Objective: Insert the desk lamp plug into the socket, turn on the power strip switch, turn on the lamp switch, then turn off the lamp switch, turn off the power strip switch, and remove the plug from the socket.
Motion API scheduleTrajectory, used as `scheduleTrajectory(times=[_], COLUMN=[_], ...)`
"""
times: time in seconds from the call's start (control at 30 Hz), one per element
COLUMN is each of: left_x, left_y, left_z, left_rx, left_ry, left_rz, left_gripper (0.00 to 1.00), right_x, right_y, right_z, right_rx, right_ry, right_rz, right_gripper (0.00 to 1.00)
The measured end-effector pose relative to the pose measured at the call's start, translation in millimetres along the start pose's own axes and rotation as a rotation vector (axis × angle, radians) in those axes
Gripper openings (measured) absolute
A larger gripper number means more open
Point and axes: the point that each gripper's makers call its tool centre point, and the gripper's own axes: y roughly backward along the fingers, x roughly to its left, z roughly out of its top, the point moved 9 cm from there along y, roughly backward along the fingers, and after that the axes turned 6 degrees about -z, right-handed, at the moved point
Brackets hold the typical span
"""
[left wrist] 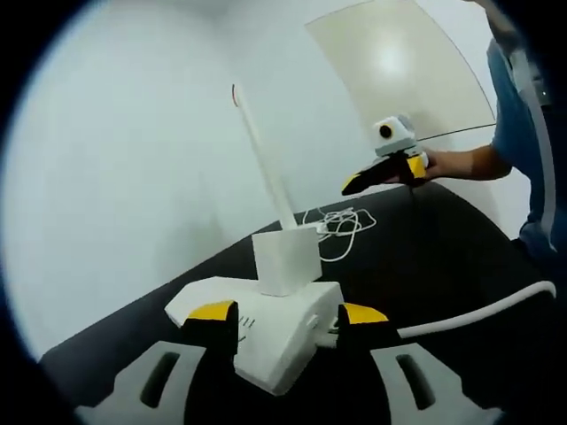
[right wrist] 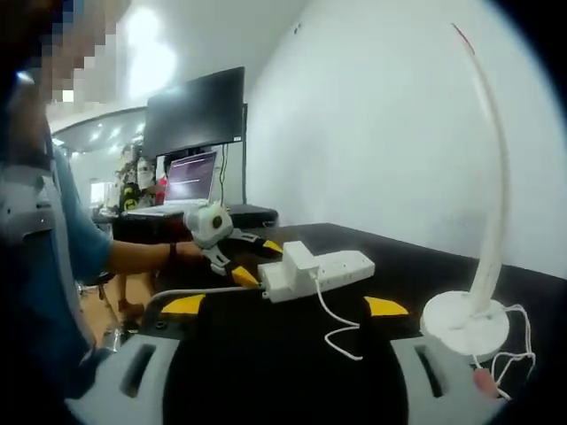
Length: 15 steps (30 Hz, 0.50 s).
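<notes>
Jaws of the left gripper (left wrist: 288, 323) sit wide around the power strip (left wrist: 266, 332) at lower centre, plug (left wrist: 285, 258) seated on top. Right gripper (right wrist: 285, 305) hangs wide, apart from the lamp (right wrist: 465, 320) at right. Switching likely comes next; the dark counter (left wrist: 443, 266) offers room rightward.

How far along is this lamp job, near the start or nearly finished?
Done: the white plug already sits in the power strip. In hand: the left gripper brackets the strip, while the right gripper hangs open above the table. The lamp shows no glow, so whether the switches have been cycled yet cannot be told. Pulling the plug certainly remains.
</notes>
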Motion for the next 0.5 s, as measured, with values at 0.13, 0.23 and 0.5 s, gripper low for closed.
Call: scheduleTrajectory(times=[0.13,0.23,0.5], left_x=[-0.2,-2.3,-2.4], left_y=[-0.9,-1.9,-3.7], left_z=[0.0,-0.3,-3.0], left_rx=[-0.007,-0.009,-0.030], left_ry=[0.007,0.014,0.019], left_rz=[-0.008,-0.034,-0.074], left_gripper=[0.42,0.39,0.37], right_x=[-2.7,-4.1,-5.4], right_y=[-3.3,-6.5,-18.5], right_z=[4.7,9.1,18.1], right_rx=[0.026,0.042,0.086], right_ry=[0.004,0.016,0.033], right_rz=[-0.005,-0.005,0.013], right_gripper=[0.69,0.69,0.69])
